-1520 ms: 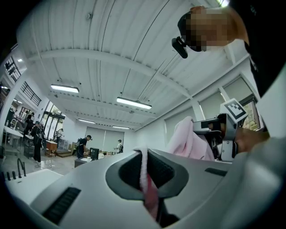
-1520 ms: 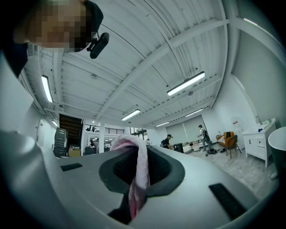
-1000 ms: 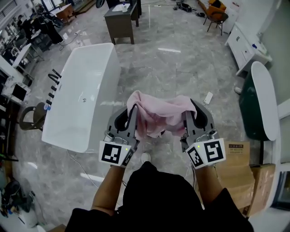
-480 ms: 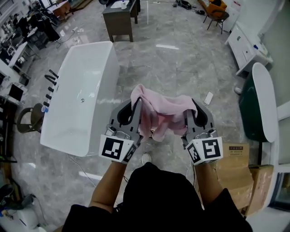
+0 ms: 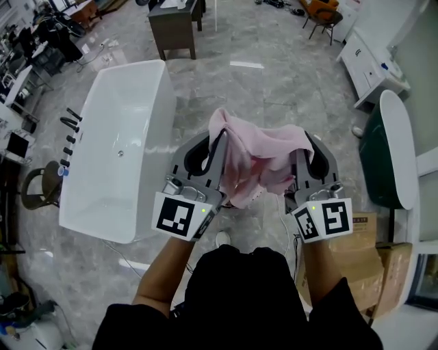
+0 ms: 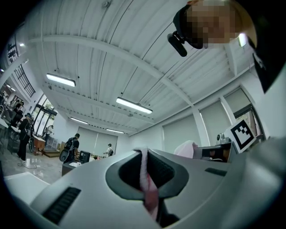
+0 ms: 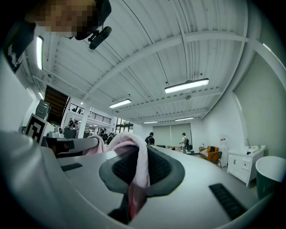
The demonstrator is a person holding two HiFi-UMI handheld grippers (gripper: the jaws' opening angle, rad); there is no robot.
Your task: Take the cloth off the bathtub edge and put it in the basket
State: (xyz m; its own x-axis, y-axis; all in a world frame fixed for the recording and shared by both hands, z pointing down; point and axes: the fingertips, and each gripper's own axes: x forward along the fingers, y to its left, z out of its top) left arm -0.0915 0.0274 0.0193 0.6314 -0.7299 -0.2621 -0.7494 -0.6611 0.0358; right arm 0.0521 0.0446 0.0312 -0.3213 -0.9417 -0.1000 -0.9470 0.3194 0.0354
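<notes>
While both grippers are raised in front of the person's black-clad torso (image 5: 233, 294), the pink cloth (image 5: 263, 157) hangs stretched between them, above the grey marble floor (image 5: 274, 89) and well clear of the bathtub. The left gripper (image 5: 220, 139) has its jaws pressed together on one edge of the cloth, a thin pink fold running down between the pads in the left gripper view. The right gripper (image 5: 301, 156) is likewise clamped on the opposite edge, where a thicker pink fold drapes over the pad and down into the narrow gap. Each gripper carries a marker cube (image 5: 179, 216) printed with black-and-white square patterns and no letters. Just below the cloth, a white shoe (image 5: 220, 238) shows on the floor. To the right of the person, a cardboard box (image 5: 356, 256) bears a small white label (image 5: 359, 220) whose print is too small to read. Beyond it stands a dark green tub (image 5: 380, 160) with a white rim. To the left, the white bathtub (image 5: 166, 96) stands empty, with black fittings (image 5: 70, 133) beside its far side. Farther off are a dark cabinet (image 5: 174, 27), a white cabinet (image 5: 373, 58) against the wall and an orange chair (image 5: 323, 10).
</notes>
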